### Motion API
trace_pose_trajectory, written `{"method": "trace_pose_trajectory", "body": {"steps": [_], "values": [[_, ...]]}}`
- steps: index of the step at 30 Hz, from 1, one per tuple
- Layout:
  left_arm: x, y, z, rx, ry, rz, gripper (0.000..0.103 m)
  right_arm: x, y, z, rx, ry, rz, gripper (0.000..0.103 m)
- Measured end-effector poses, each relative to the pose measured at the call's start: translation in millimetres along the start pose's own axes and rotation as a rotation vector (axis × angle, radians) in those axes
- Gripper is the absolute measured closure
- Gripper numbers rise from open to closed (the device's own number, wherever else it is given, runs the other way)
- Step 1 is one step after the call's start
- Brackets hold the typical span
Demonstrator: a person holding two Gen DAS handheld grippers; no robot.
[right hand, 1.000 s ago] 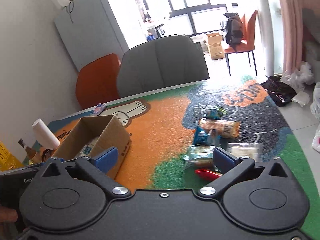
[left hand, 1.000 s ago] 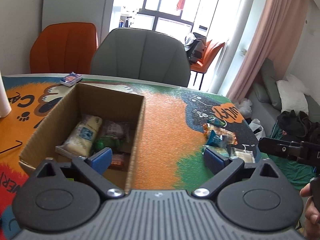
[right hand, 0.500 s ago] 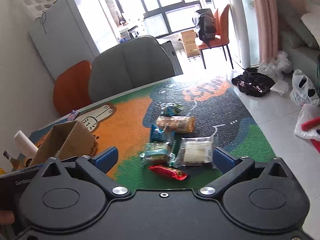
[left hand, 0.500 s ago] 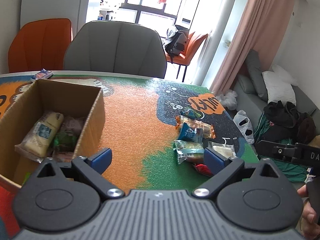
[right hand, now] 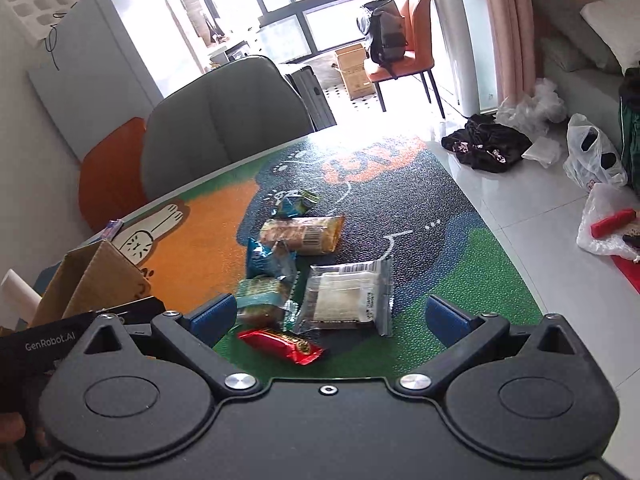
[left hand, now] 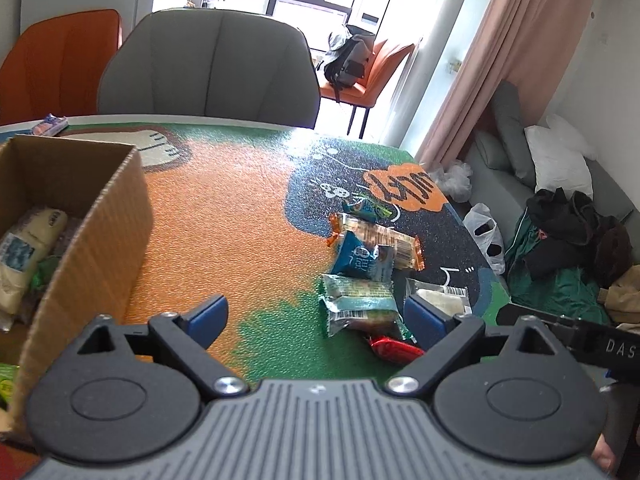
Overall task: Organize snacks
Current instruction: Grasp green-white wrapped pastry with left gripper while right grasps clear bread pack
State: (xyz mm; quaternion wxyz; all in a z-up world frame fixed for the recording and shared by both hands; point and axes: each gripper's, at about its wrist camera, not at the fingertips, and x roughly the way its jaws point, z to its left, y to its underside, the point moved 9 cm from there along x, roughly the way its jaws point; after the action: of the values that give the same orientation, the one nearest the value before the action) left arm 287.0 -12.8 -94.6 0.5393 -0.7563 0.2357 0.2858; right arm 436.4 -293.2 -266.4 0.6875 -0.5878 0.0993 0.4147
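On my far left sits the cardboard box (left hand: pixel 120 216). Its walls are stiff, brown and ribbed. A few snacks are already inside, like a pale soft pack (left hand: pixel 28 248) lying against the near wall.

My left gripper (left hand: pixel 316 314) is spread wide open and holds nothing. It hangs over the bumpy mat (left hand: pixel 224 208), between the box and the pile of snacks.

The rest of the snacks lie in a bunch on the mat, well apart from the box. The teal pack (right hand: pixel 262 298) looks puffy and crinkly. I think it is light and will squash if I pinch hard, so I would grab it across the fat middle. The blue bag (right hand: pixel 268 258) just behind it is shiny and floppy. The long biscuit pack (right hand: pixel 302 234) has orange ends; the biscuits inside may crack, so a soft pinch on its long sides seems best. The small green and blue pack (right hand: pixel 294 204) is farthest away.

The red bar (right hand: pixel 282 344) is closest to me. It is thin, smooth and maybe slippery. The clear flat pack (right hand: pixel 346 294) is wide and flat, so it may be hard to get under; its sealed edge looks like the best place to pinch.

My right gripper (right hand: pixel 328 316) is also spread wide open, with nothing in it, just above the red bar and the clear pack.
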Motion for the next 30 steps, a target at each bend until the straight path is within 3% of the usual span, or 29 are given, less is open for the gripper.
{"method": "trace_pose_trajectory", "body": {"steps": [15, 25, 26, 28, 30], "values": [[61.5, 5.9, -25.1, 0.039, 0.005, 0.061, 0.019, 29.4, -5.0, -25.6, 0.051, -0.006, 0.027, 0.006], [88.2, 13.2, -32.2, 0.096, -0.040, 0.077, 0.022, 44.6, -5.1, -31.6, 0.074, -0.002, 0.043, 0.006], [88.5, 13.4, -33.1, 0.111, -0.049, 0.076, 0.024, 46.0, -5.0, -31.2, 0.074, -0.001, 0.045, 0.006], [87.2, 13.2, -32.1, 0.125, -0.054, 0.074, 0.039, 48.5, -4.7, -29.7, 0.073, 0.001, 0.049, 0.006], [84.4, 11.9, -26.5, 0.116, -0.049, 0.074, 0.046, 51.0, -4.4, -26.3, 0.064, 0.001, 0.053, 0.006]]}}
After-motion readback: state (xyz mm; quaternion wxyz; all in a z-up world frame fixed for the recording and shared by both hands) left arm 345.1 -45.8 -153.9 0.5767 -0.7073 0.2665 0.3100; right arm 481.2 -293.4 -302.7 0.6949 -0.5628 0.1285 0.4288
